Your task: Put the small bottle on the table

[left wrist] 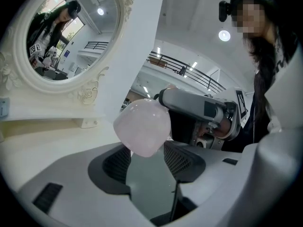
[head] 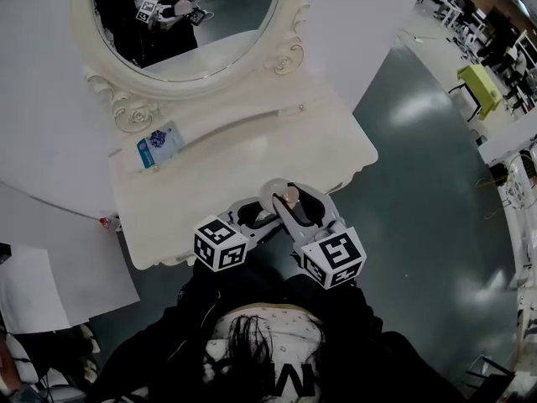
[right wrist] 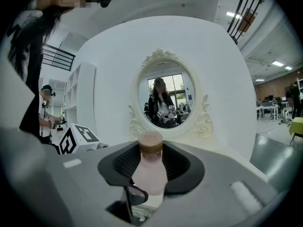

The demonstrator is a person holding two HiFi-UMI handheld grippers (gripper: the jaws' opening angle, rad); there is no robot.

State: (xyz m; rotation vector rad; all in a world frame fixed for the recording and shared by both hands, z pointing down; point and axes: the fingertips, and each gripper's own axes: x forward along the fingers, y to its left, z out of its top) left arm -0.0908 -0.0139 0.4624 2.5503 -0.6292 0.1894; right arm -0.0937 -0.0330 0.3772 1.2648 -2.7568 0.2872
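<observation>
The small pale pink bottle [head: 284,196] with a brown cap stands upright between the pads of my right gripper [head: 295,201], which is shut on it just over the front edge of the white dressing table [head: 252,154]. In the right gripper view the bottle [right wrist: 150,174] fills the gap of the right gripper [right wrist: 151,162]. My left gripper [head: 256,217] comes in from the left beside it. In the left gripper view the bottle's rounded body [left wrist: 142,126] sits at the tips of the left gripper [left wrist: 149,157]. The left jaws stand apart, and whether their pads touch the bottle is hidden.
An oval mirror [head: 189,23] in a carved white frame stands at the back of the table. A blue-and-white packet [head: 159,147] lies at the table's back left. Grey floor lies to the right, with desks and a yellow chair [head: 480,86] far off.
</observation>
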